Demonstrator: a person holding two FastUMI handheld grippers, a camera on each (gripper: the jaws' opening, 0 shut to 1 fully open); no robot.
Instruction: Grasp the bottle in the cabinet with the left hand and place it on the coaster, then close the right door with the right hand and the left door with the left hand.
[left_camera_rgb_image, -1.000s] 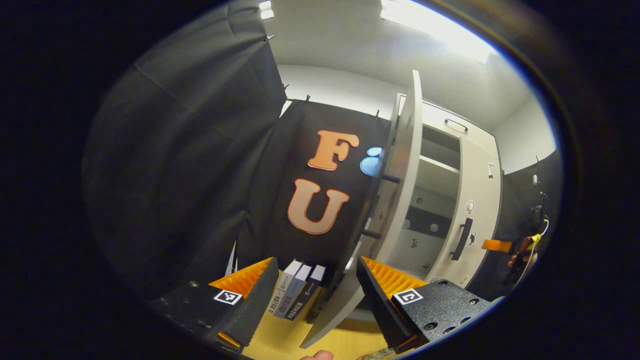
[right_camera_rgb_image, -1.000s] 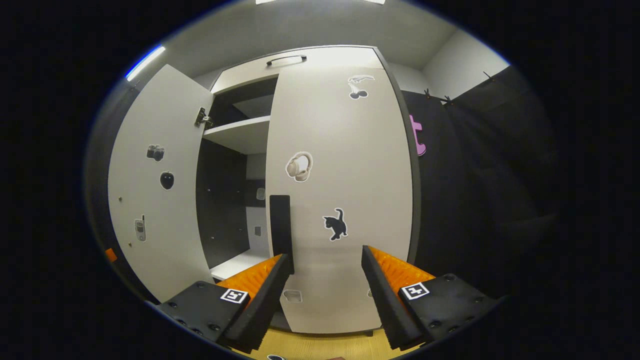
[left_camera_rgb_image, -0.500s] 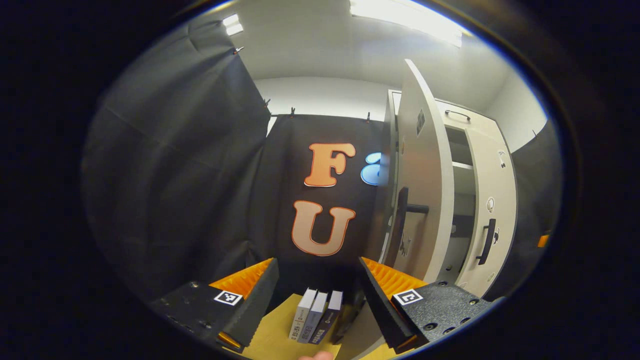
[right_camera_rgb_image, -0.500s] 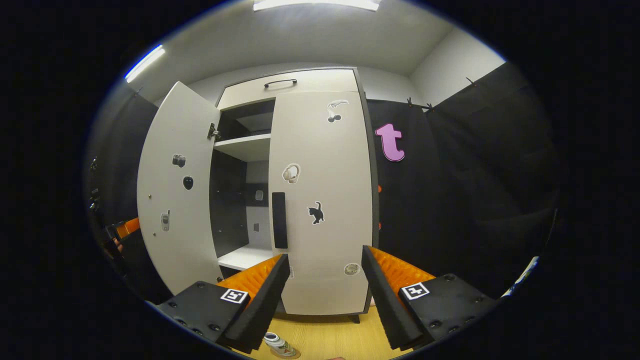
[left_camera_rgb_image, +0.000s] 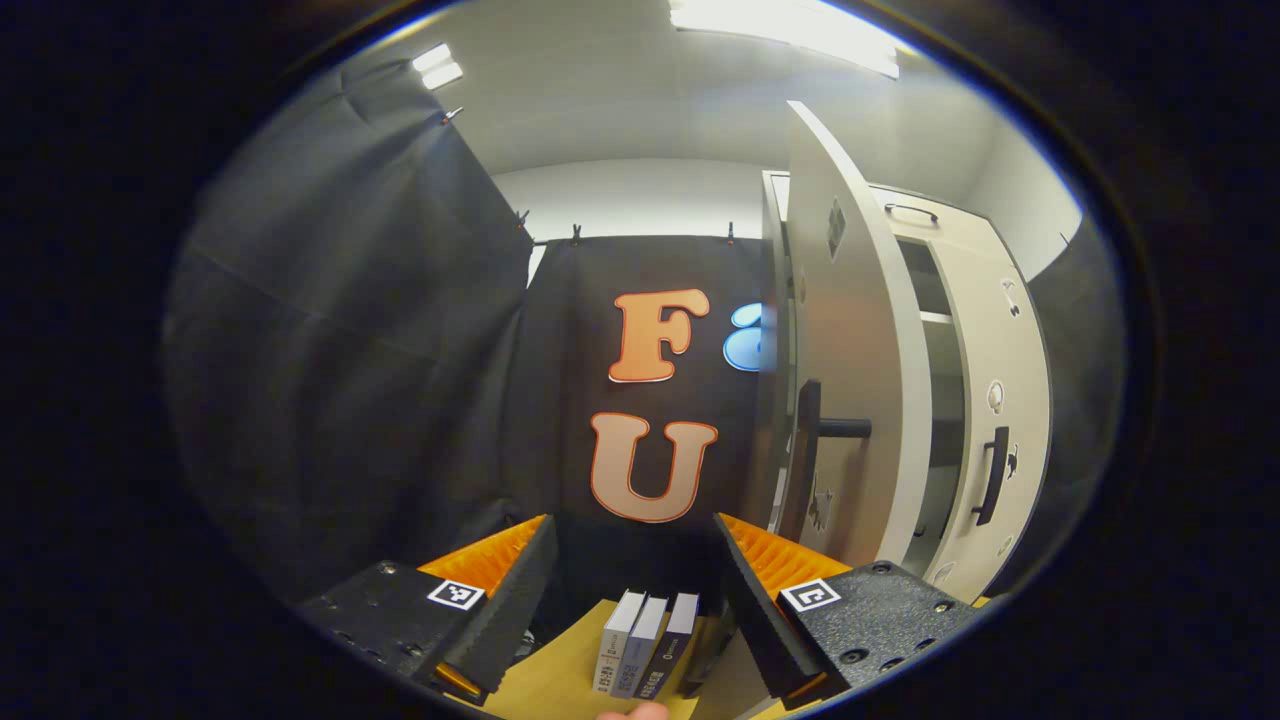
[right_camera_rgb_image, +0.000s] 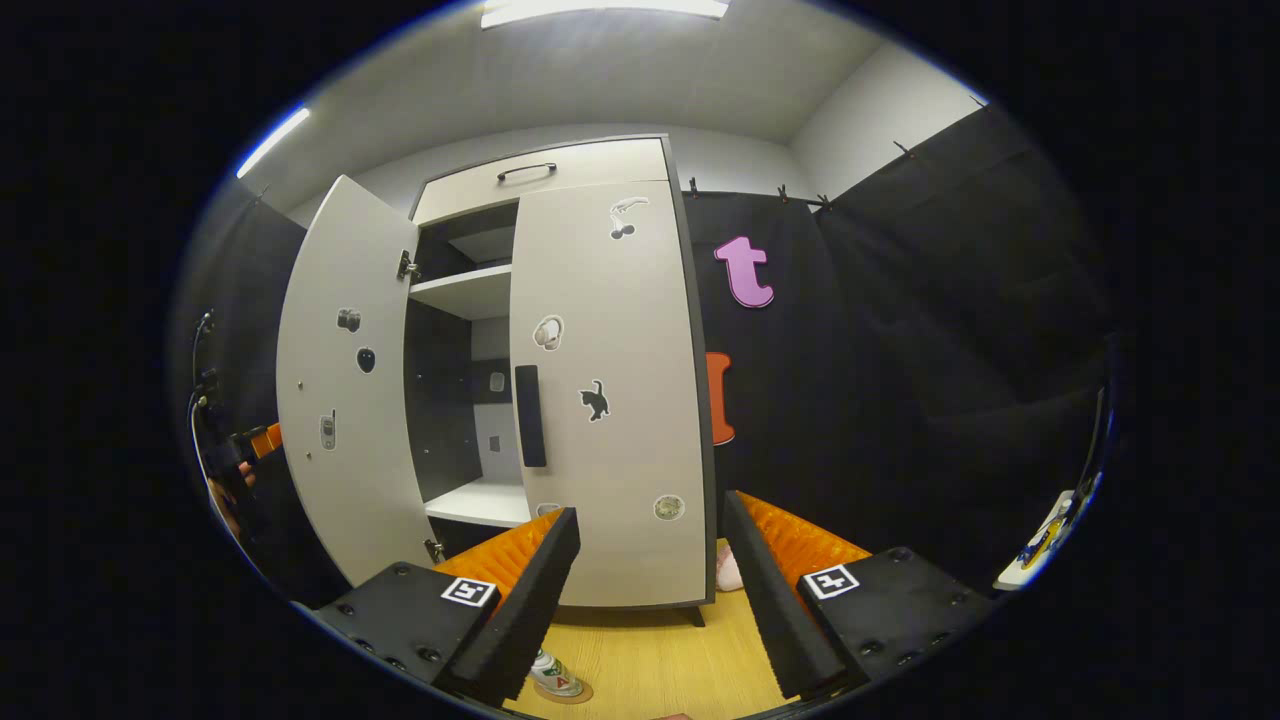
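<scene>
Each gripper, the left gripper and the right gripper, has two wedge-shaped fingers with ribbed inner faces, textured black mounts with round screws, and a square black-and-white marker on each.

A staged recording booth is shown rather than a lived-in room. A pale cabinet dotted with small stickers is set on a wooden surface, black cloth is clipped up as walls on both sides of the cabinet, and strip lights are mounted above it.
</scene>
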